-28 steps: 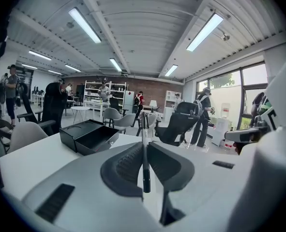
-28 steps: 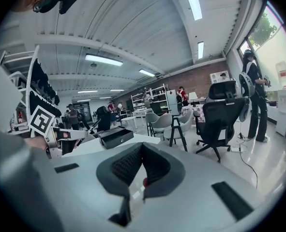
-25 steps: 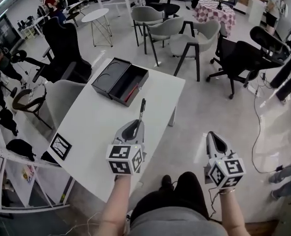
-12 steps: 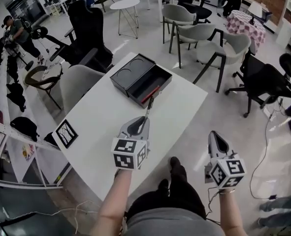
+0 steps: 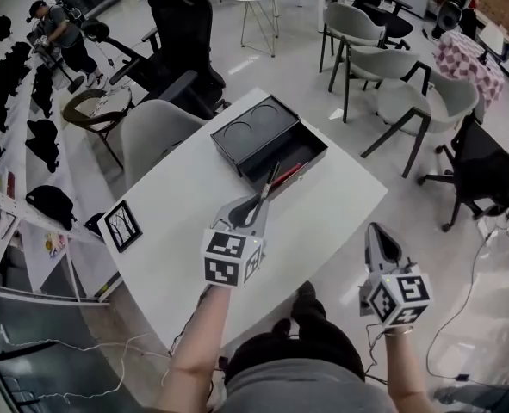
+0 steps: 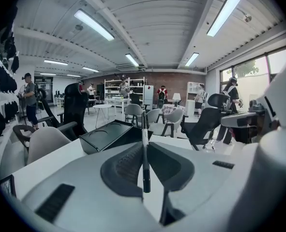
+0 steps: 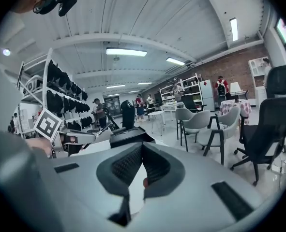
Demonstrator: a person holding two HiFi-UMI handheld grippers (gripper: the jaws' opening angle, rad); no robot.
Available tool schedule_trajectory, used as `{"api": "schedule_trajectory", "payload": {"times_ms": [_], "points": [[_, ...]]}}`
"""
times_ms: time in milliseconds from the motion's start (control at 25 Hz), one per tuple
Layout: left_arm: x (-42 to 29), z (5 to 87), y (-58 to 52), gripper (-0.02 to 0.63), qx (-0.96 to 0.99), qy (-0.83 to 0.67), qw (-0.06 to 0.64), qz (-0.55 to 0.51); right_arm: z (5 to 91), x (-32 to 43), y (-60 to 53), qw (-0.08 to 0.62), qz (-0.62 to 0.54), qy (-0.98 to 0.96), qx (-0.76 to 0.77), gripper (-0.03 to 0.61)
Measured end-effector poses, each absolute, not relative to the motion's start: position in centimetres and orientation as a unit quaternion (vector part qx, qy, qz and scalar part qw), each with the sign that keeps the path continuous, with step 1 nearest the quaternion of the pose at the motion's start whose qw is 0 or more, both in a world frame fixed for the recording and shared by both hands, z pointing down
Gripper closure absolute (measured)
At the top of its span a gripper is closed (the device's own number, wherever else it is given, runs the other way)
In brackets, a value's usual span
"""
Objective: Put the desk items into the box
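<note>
An open black box (image 5: pixel 252 127) lies at the far end of the white table (image 5: pixel 176 231), its lid laid flat beside its tray. A red pen (image 5: pixel 289 174) rests in the tray. My left gripper (image 5: pixel 256 205) is shut on a black pen (image 5: pixel 268 186), whose far end reaches over the tray's near edge. In the left gripper view the black pen (image 6: pixel 144 149) stands pinched between the pads, with the box (image 6: pixel 109 135) just beyond. My right gripper (image 5: pixel 375 231) hangs off the table's right side, shut with nothing in it; its closed tips (image 7: pixel 142 148) point toward the box (image 7: pixel 128 136).
A small card with a tree drawing (image 5: pixel 122 226) sits on the table's left corner. A grey chair (image 5: pixel 159 132) is tucked behind the table, near a black office chair (image 5: pixel 185 33). More chairs (image 5: pixel 409 101) stand to the right, and shelving (image 5: pixel 13 144) lines the left.
My left gripper has carried the black pen forward, from short of the box to over its tray edge. The right gripper has stayed off the table's right side.
</note>
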State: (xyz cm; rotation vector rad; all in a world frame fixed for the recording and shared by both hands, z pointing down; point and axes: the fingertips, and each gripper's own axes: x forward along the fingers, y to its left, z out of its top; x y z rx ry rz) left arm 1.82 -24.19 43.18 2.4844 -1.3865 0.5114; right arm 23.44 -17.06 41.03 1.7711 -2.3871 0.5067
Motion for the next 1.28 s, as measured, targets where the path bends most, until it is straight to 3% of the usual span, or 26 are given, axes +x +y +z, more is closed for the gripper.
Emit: {"api": "schedule_trajectory", "payload": {"times_ms": [1280], "points": [[5.1, 52.8, -38.1, 0.569, 0.817, -0.443, 0.139, 0.342, 43.9, 23.9, -27.7, 0.092, 0.204, -0.824, 0.52, 0.575]]}}
